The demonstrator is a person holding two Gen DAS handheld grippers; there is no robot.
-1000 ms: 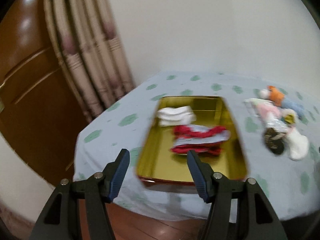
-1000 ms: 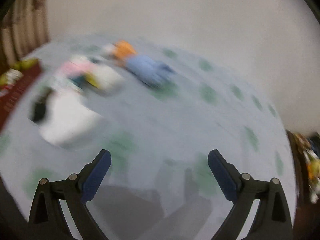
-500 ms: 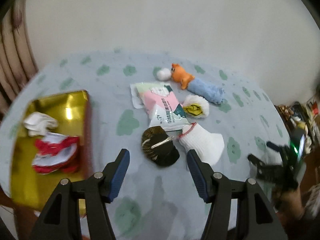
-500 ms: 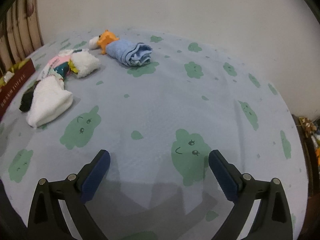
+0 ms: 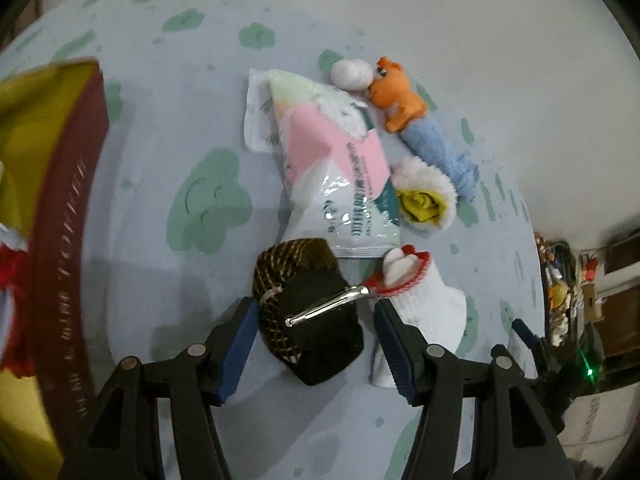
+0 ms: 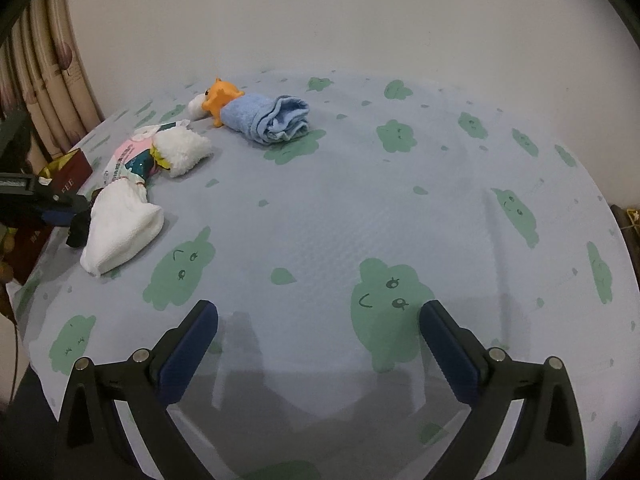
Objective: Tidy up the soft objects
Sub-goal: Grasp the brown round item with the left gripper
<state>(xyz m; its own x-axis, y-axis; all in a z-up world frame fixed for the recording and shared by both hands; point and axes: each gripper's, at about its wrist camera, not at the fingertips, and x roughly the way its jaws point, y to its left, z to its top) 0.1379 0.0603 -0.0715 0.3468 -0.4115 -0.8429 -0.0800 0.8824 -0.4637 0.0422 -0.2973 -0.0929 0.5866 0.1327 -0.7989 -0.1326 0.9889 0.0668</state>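
Observation:
In the left wrist view my left gripper (image 5: 314, 310) is open and straddles a dark brown-and-black sock bundle (image 5: 308, 320) that carries a metal clip. Its left pad sits at the bundle's edge and the right pad stands clear of it. Beside the bundle lies a white sock with red trim (image 5: 424, 308) (image 6: 120, 232). Behind them lie a pink-and-green plastic pack (image 5: 332, 168), a white fluffy roll with a yellow core (image 5: 424, 200) (image 6: 180, 152), an orange toy (image 5: 400, 100) and a blue towel roll (image 5: 436, 148) (image 6: 268, 118). My right gripper (image 6: 318, 314) hangs open over bare tablecloth.
A gold tin tray with a dark red wall (image 5: 68, 200) stands at the left with red-and-white cloth (image 5: 12, 280) inside. The round table's cloth is pale blue with green blobs (image 6: 392, 296). A curtain (image 6: 48, 92) hangs at the far left; clutter (image 5: 568, 280) lies beyond the table's right edge.
My left gripper swung from over the tray to the pile and dropped low around the dark bundle. The right gripper's view settled with little movement.

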